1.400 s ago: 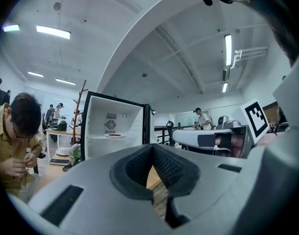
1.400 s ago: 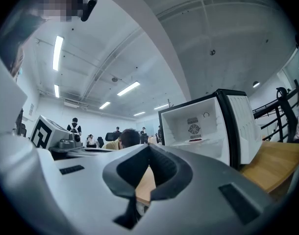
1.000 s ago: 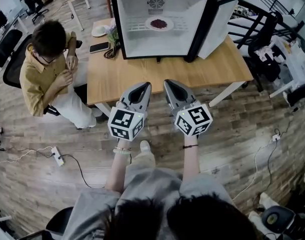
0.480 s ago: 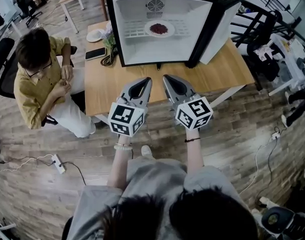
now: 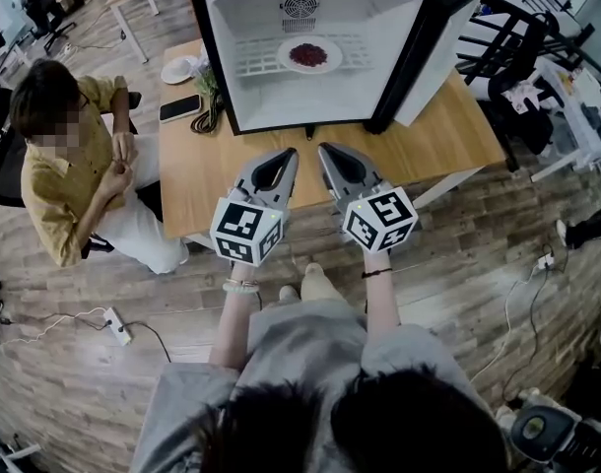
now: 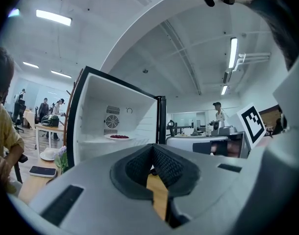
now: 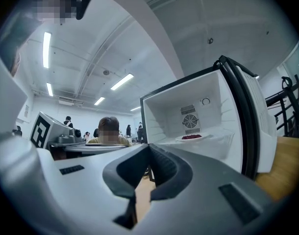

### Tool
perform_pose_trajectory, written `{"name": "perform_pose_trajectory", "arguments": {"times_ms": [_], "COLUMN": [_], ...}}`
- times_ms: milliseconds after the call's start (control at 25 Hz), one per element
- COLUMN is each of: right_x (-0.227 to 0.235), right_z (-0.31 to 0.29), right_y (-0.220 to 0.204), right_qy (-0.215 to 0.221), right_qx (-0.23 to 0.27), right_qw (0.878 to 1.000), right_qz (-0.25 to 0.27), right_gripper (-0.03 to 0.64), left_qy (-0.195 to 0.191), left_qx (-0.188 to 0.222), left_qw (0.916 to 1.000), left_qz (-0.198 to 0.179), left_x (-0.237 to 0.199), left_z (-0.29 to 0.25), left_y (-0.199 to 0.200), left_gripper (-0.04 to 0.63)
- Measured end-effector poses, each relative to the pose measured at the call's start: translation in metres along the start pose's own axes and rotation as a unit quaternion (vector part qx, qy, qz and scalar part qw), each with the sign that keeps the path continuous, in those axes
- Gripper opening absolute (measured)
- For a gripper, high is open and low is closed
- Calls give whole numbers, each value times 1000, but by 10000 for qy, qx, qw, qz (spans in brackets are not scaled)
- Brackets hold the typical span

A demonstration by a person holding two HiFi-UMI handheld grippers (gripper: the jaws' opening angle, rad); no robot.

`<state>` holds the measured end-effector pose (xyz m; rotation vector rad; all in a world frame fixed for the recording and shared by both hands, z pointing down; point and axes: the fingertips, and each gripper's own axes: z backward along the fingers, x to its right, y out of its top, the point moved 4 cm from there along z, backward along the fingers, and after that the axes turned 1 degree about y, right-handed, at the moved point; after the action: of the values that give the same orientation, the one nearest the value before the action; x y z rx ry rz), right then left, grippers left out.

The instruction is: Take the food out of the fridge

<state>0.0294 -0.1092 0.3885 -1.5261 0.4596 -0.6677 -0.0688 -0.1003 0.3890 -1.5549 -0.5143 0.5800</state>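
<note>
Jaws together, empty, on left gripper (image 5: 288, 153) and right gripper (image 5: 325, 150). Plate (image 5: 309, 55) in fridge (image 5: 249, 87) in every view. Phone (image 5: 180, 108) at desk (image 5: 448, 136) left edge in head and left gripper views only.

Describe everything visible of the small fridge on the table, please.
The fridge is a compact box, black outside and white inside, standing upright on the wooden table. Its door is swung open to the right in the head view. A round fan grille sits on the back wall. A white wire shelf carries a white plate of dark red food.
</note>
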Motion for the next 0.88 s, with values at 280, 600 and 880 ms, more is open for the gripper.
{"name": "perform_pose_trajectory", "arguments": {"times_ms": [280, 600, 880], "right_x": [32, 68, 88], "right_z": [-22, -56, -75], "right_y": [-2, -2, 2], "right_qy": [32, 244, 429], "right_qx": [-132, -285, -154], "right_qw": [9997, 9984, 9949], "right_qz": [-178, -426, -896], "right_gripper": [9, 9, 9], "left_qy": [30, 243, 466], "left_qx": [-94, -136, -115], "left_qw": [9999, 9994, 9987], "left_qz": [81, 184, 169], "left_x": [-14, -40, -55], "left_z": [-29, -66, -83], "left_y": [-7, -8, -4], "left_gripper": [8, 8, 8]}}
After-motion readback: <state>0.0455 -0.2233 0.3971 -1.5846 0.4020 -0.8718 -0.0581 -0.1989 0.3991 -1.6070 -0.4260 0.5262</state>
